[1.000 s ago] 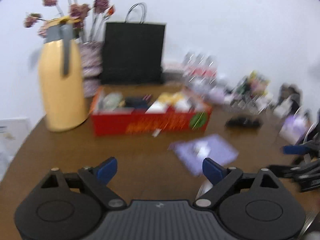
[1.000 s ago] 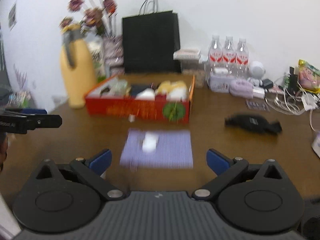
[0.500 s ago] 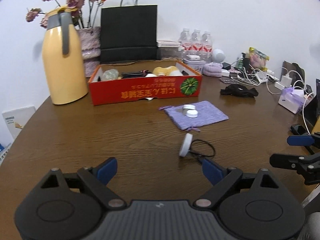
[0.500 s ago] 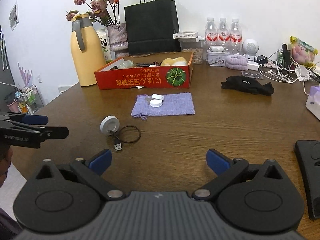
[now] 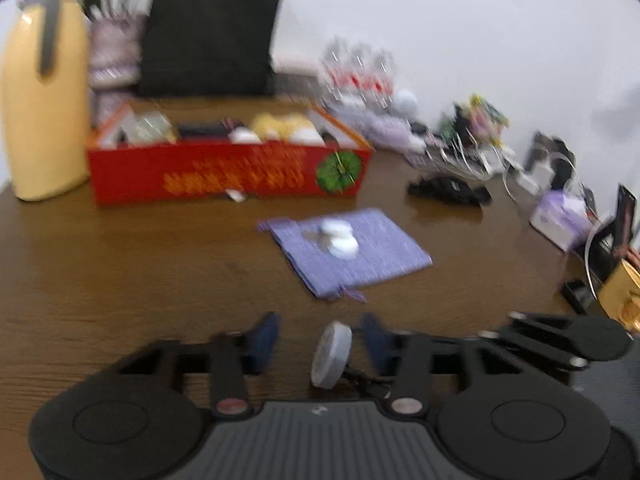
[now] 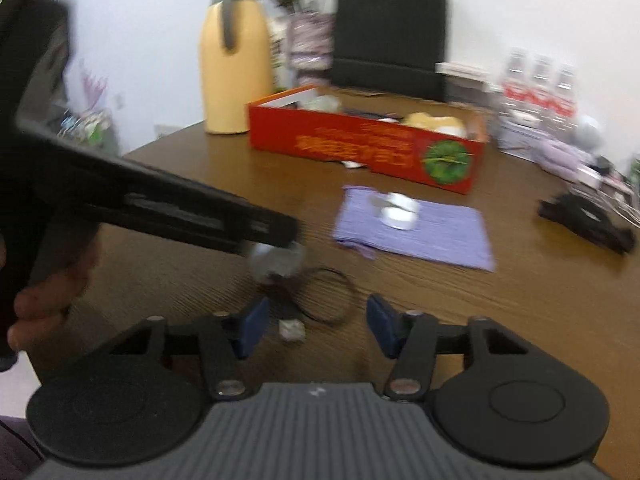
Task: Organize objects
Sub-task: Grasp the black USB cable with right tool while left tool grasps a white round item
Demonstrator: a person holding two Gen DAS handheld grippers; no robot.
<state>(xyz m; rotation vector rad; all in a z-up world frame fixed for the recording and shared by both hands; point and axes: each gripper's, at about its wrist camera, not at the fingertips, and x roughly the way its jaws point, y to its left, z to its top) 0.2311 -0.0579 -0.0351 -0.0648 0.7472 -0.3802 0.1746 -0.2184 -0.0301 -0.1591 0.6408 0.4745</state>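
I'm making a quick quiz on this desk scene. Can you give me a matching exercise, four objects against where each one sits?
Things:
1. white discs
2. red box
3. yellow jug
4. white puck

Places:
A. between the left gripper jaws
B. on the purple pouch
C. left of the red box
D. in front of the black bag

Pairs: 1-B, 2-D, 3-C, 4-A

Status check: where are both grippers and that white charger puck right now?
Left gripper jaws just closing around white charger puck, not yet pinched. Right gripper jaws just closing over its coiled cable and plug, nothing gripped. Nothing blocking.
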